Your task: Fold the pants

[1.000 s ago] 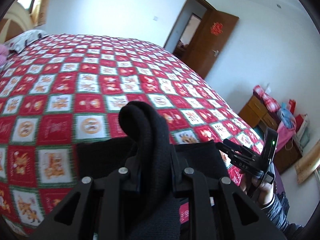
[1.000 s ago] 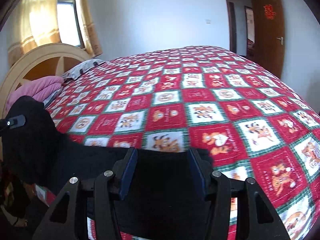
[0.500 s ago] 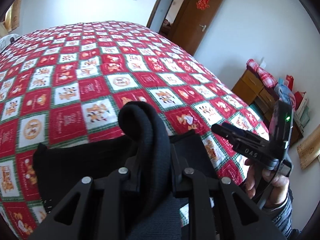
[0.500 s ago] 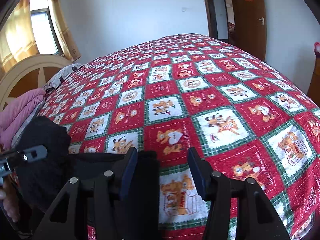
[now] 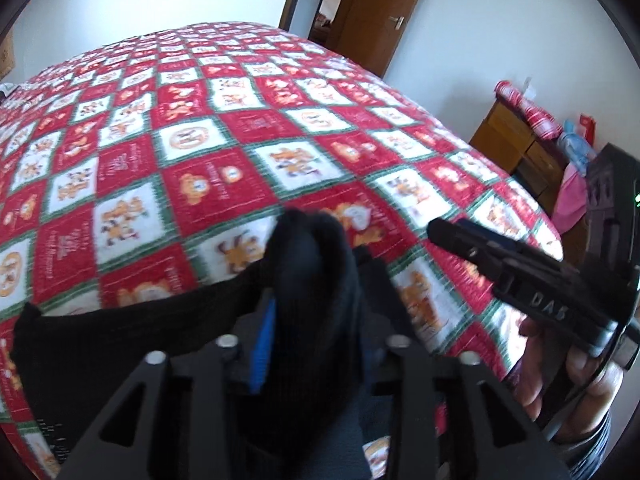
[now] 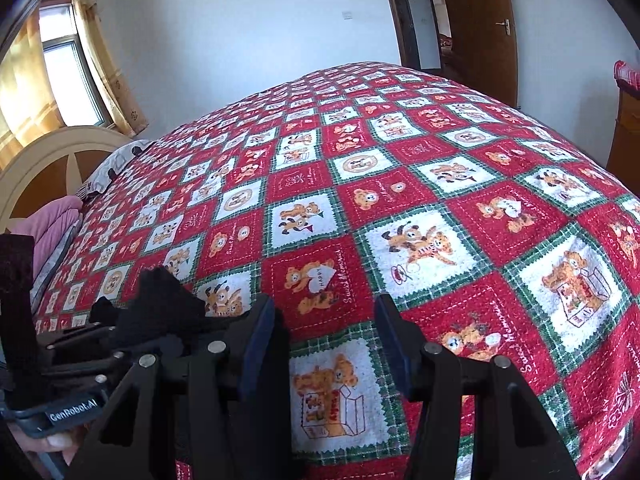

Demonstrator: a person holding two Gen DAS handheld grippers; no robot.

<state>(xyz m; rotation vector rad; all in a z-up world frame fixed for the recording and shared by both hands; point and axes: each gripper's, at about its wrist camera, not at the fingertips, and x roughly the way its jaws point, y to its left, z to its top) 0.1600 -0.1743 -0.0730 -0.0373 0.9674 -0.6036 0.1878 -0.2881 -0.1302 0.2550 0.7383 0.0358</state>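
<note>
Pants [image 5: 312,280] shifted toward quilt [image 5: 240,120] corner; left hand-held gripper [image 5: 316,312] loosening, seemingly around fold; right hand-held gripper [image 6: 326,340] empty, parted.

The black two-finger left gripper [image 5: 316,316] points down at a slant. Its jaws have just been opening, and a bunch of black knit pants [image 5: 312,280] still sits between them. A blue pad [image 5: 262,344] shows on one finger, with a gap beside the cloth. The black two-finger right gripper [image 6: 326,340] also tilts down. Its jaws stand apart with nothing between them. A bare hand [image 5: 568,372] holds its handle.
</note>
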